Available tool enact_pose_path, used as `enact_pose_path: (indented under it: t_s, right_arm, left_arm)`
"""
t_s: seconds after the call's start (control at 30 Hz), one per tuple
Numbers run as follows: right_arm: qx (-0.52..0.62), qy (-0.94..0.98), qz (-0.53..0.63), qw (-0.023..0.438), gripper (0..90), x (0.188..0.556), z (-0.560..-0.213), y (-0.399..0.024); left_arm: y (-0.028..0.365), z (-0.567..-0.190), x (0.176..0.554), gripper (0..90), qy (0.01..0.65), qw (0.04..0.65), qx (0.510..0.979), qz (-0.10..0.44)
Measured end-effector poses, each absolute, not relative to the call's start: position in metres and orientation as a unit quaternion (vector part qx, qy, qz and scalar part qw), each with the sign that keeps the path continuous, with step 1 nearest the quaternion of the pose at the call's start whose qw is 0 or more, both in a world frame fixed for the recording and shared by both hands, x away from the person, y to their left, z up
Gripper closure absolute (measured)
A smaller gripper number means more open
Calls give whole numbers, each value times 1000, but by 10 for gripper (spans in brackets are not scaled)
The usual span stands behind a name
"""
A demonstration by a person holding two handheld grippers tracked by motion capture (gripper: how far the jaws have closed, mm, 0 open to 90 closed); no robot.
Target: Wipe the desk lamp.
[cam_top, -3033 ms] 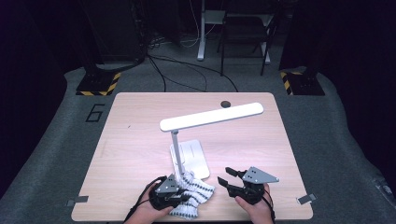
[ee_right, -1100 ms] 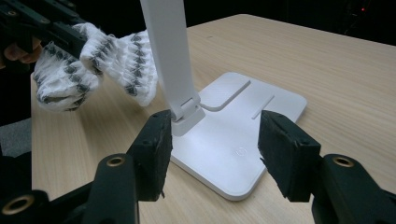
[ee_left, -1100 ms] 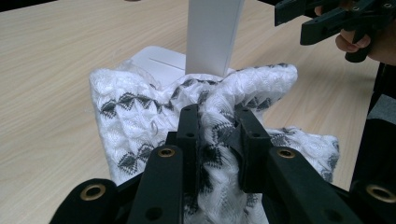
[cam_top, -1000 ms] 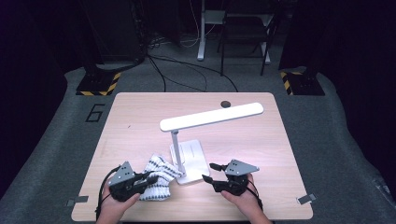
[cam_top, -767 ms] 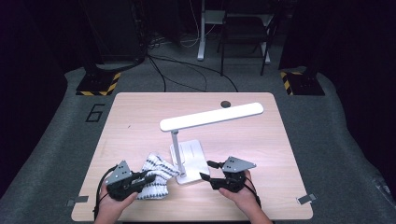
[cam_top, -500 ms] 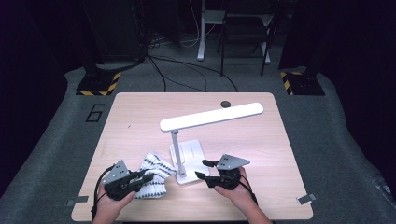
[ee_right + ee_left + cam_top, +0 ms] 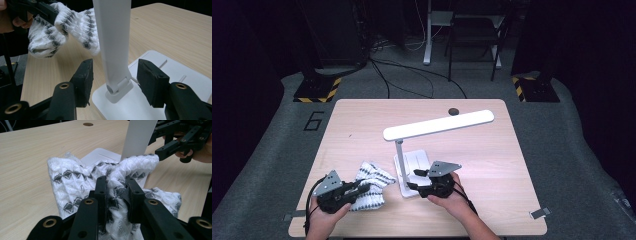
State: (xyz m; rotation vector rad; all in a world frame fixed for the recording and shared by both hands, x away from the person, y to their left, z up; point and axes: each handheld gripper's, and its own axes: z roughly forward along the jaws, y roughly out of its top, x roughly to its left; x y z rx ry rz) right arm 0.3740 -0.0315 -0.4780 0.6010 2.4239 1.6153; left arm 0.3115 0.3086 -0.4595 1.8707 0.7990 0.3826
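Observation:
A white desk lamp stands mid-table, with a long head (image 7: 437, 125), a thin stem (image 7: 399, 155) and a flat base (image 7: 418, 161). My left gripper (image 7: 362, 189) is shut on a white cloth with a dark pattern (image 7: 374, 177), which lies bunched left of the base. In the left gripper view the jaws pinch a fold of the cloth (image 7: 70, 177). My right gripper (image 7: 411, 180) points left at the foot of the stem. Seen from the right gripper (image 7: 113, 72), the open jaws stand either side of the stem (image 7: 112, 45) above the base (image 7: 155, 100), without touching it.
A small dark round hole (image 7: 453, 111) sits near the wooden table's (image 7: 492, 200) far edge. Cables, a chair and striped stands lie on the dark floor beyond. The lamp head overhangs the table's middle. Tape marks sit at the front corners.
The right gripper has slid left until its jaws flank the lamp stem. Three seconds ago the left gripper held the cloth near the base; it now sits further left.

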Motion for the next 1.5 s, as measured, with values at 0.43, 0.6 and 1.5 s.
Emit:
enact_pose_path:
  t_s: [0.43,0.6,1.5]
  right_arm:
    - [186,822,532,86,519,390,-479,-12]
    - [180,822,534,79,519,394,-480,-9]
    - [178,829,526,63,523,407,-483,15]
  left_arm:
    - [318,-458,310,745,341,517,767,165]
    - [319,-458,310,745,338,517,768,168]
    - [328,-458,310,745,349,522,759,170]
